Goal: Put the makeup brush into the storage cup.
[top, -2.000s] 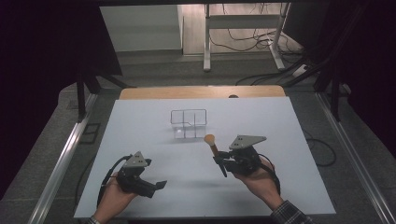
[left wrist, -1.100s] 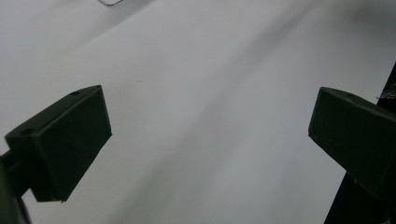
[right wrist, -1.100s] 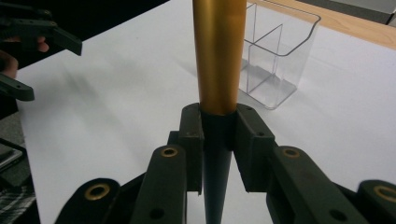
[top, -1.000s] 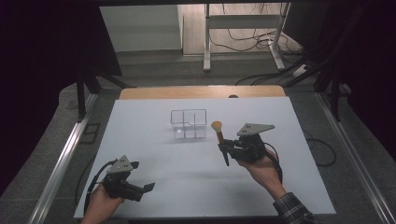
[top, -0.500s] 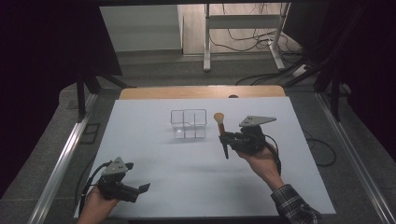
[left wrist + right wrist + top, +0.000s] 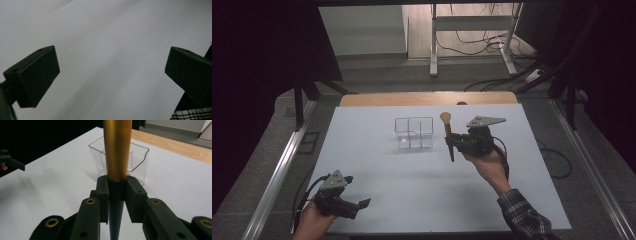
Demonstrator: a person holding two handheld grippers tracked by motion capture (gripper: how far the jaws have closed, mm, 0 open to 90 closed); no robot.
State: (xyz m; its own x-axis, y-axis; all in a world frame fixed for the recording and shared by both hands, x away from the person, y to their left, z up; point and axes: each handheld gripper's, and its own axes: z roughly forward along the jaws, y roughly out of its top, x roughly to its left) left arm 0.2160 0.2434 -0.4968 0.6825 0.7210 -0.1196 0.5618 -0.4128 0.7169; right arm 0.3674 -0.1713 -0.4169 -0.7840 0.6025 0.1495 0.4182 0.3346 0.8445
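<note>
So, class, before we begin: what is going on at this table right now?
A person holds a gripper in each hand over a white table. The right gripper is shut on a gold and black brush, carried upright just right of a clear divided organizer. Nothing sits in the organizer that can be seen. The left gripper is near the front edge, its jaws open and holding nothing.

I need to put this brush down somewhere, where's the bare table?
Bare: the wide white sheet between the left tool and the right tool, and the strip left of the clear divided container. Crowded: right beside the container, where the right tool holds the gold-and-black brush.
</note>
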